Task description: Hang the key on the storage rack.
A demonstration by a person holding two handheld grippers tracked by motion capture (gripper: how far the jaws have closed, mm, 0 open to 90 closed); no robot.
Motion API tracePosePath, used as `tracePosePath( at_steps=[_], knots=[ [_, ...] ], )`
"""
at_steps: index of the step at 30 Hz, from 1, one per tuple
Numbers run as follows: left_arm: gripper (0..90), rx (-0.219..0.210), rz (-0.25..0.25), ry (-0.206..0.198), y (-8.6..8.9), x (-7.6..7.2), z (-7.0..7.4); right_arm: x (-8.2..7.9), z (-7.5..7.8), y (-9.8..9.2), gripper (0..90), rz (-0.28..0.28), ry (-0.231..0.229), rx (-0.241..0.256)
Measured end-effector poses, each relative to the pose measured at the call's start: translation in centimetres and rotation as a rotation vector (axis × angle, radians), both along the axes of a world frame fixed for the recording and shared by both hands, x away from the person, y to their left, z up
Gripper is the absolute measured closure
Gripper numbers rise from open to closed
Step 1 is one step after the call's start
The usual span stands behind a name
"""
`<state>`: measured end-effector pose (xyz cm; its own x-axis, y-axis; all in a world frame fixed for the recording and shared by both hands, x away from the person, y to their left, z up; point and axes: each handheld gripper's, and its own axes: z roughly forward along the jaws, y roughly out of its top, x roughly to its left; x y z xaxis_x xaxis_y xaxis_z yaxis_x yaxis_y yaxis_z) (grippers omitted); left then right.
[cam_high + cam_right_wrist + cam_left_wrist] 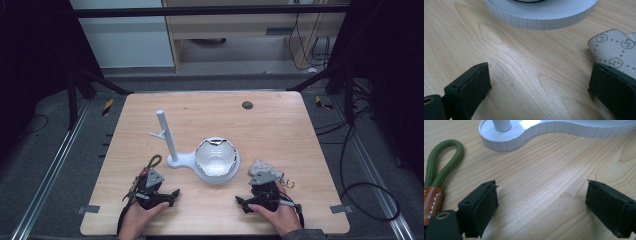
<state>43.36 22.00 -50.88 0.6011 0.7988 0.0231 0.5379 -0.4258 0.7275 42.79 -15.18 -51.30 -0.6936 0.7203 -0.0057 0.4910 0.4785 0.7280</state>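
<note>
Olive-green cord loop (441, 161) showing tan leather, white ribbed stand (506, 137), grey monogram-dotted pouch (615, 51) lying on pale wood table (524, 70).

We are recording the layout on the desk (300, 125). The stand (172, 150) is sitting near the middle, its post toward the left edge and its round base holding the bowl (216, 157) on the right. The rope loop (152, 162) is lying just left of the stand's base, toward the near edge. The patterned pouch (262, 167) is lying right of the bowl, close to it. The left gripper (159, 192) is resting before the rope loop by the near edge; the right gripper (255, 197) is resting before the pouch, touching it.
</note>
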Motion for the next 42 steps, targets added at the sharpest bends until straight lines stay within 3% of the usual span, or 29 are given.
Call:
tracePosePath(
  at_steps=[11, 15, 17, 20, 24, 30, 37, 42],
  knots=[
    [5.6, 0.001, -0.018, 0.016, 0.0, -0.1, 0.1, -0.1, 0.0, 0.0, 3.6, -0.006, 0.000, 0.000],
    [7.6, -0.051, -0.023, 0.008, 0.4, -0.5, 1.3, -0.1, 0.0, 0.0, 3.6, -0.011, 0.000, 0.003],
    [7.7, -0.042, -0.029, 0.006, 0.5, -0.4, 1.7, -0.1, 0.0, 0.0, 3.6, -0.011, -0.001, 0.003],
    [8.0, -0.009, -0.015, -0.001, 1.2, 0.0, 3.4, -0.1, 0.0, 0.0, 3.6, -0.010, -0.002, 0.002],
    [7.6, 0.038, 0.004, 0.052, 2.7, 1.2, 4.6, -0.1, 0.0, 0.0, 3.6, -0.011, -0.003, 0.001],
    [8.0, 0.091, 0.037, 0.086, 5.0, 2.7, 5.5, -0.1, 0.0, 0.0, 3.6, -0.011, -0.003, 0.001],
    [16.4, 0.094, 0.085, 0.133, 7.6, 4.1, 5.3, -0.2, 0.0, 0.0, 3.6, -0.011, -0.002, -0.001],
    [23.5, 0.083, 0.091, 0.161, 8.7, 4.8, 5.2, -0.2, 0.0, 0.0, 3.6, -0.011, -0.002, -0.001]
  ],
)
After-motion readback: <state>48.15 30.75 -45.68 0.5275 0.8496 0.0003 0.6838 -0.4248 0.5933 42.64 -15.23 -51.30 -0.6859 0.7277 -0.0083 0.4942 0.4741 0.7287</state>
